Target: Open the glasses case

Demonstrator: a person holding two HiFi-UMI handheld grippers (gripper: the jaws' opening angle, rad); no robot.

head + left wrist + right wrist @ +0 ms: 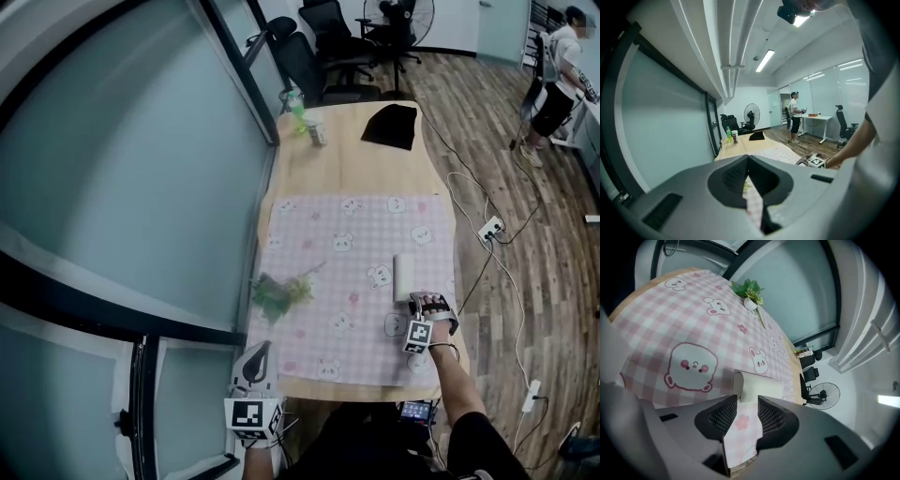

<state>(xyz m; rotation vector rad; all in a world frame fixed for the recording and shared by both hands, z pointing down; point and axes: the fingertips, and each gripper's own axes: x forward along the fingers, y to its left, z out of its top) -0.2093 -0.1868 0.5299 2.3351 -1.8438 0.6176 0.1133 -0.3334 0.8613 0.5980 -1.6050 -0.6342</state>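
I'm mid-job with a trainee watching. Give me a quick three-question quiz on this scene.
1. True or false: the right gripper has its jaws apart, just short of the glasses case.
2. What lies on the checked cloth left of the case in the head view? A) green sprig B) bottle C) black fabric
3. Fill in: the case lies near the cloth's ___ edge in the head view.
Key: 1 true; 2 A; 3 right.

Left gripper (pixel 748 158) has its jaws together; right gripper (pixel 747 399) tilts downward, jaws apart.
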